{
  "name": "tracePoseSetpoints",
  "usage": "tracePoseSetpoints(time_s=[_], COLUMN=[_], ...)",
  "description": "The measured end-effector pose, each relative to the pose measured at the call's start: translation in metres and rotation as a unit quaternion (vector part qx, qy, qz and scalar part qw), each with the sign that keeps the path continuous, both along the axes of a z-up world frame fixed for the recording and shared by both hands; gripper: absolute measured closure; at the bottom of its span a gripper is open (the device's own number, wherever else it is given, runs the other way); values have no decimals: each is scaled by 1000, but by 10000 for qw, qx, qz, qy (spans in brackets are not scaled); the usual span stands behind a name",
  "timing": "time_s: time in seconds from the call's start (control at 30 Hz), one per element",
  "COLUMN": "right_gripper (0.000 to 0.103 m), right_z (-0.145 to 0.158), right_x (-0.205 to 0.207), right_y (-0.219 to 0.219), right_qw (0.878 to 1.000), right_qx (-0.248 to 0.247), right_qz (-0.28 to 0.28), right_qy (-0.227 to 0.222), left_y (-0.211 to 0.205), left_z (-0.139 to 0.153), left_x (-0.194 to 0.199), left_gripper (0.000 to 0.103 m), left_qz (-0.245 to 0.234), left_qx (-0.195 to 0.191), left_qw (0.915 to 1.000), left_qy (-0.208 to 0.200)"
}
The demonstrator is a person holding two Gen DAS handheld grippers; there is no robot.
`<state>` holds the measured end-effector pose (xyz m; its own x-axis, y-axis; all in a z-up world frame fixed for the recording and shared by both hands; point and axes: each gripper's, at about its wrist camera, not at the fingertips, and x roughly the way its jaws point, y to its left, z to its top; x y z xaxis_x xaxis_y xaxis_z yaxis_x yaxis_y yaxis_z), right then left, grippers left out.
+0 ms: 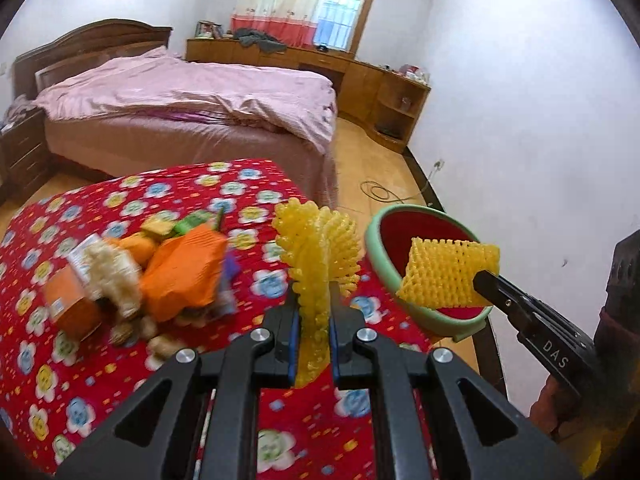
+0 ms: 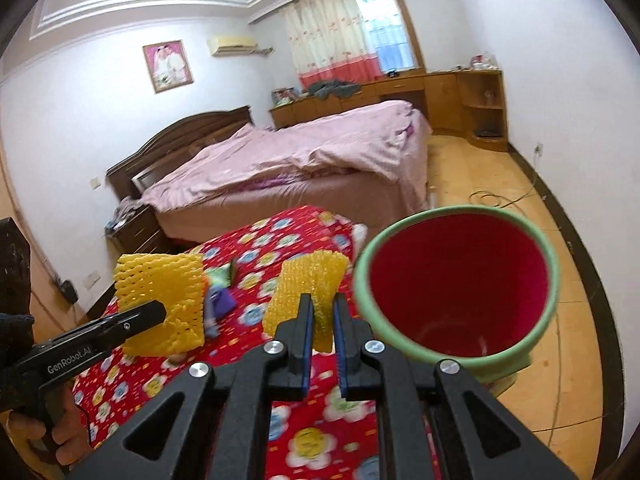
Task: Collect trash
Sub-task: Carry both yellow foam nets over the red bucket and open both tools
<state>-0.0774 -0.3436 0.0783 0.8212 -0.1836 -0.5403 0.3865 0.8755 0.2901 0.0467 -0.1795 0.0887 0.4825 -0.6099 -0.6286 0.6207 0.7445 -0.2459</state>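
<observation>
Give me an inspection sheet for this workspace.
Surface: table under red flowered cloth.
Job's things: green bin, red inside, tilted at table's edge; yellow foam net in left gripper, second net in right gripper.
Clutter: trash pile on the cloth, orange wrappers, nuts.
Grippers: both shut on nets, raised near bin.
Cables: cord coiled on floor.
Surroundings: bed, cabinets, window.

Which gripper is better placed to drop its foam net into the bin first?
Right. The right gripper holds its yellow foam net at the red bin's mouth; the left gripper holds its own net above the tablecloth.
</observation>
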Motion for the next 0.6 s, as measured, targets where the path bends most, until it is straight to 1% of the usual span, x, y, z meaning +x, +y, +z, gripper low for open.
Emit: tracePoseSetpoints(time_s=[0.2,0.4,0.6], right_gripper=[92,92,92], right_z=[-7,-19,-32], right_x=[-14,-25,-31], right_y=[-44,-80,-110], right_qw=[9988,9961,9920], right_qx=[56,134,100], right_qz=[-477,-874,-1249], right_qy=[-40,10,150], left_y=[-54,-108,-147], left_z=[-5,-16,-30], left_x=[7,13,19], left_gripper=[93,93,92], left_qz=[-332,-724,-1000], left_qx=[172,313,428], left_qw=[9993,9969,9941], left_qy=[-1,-10,18])
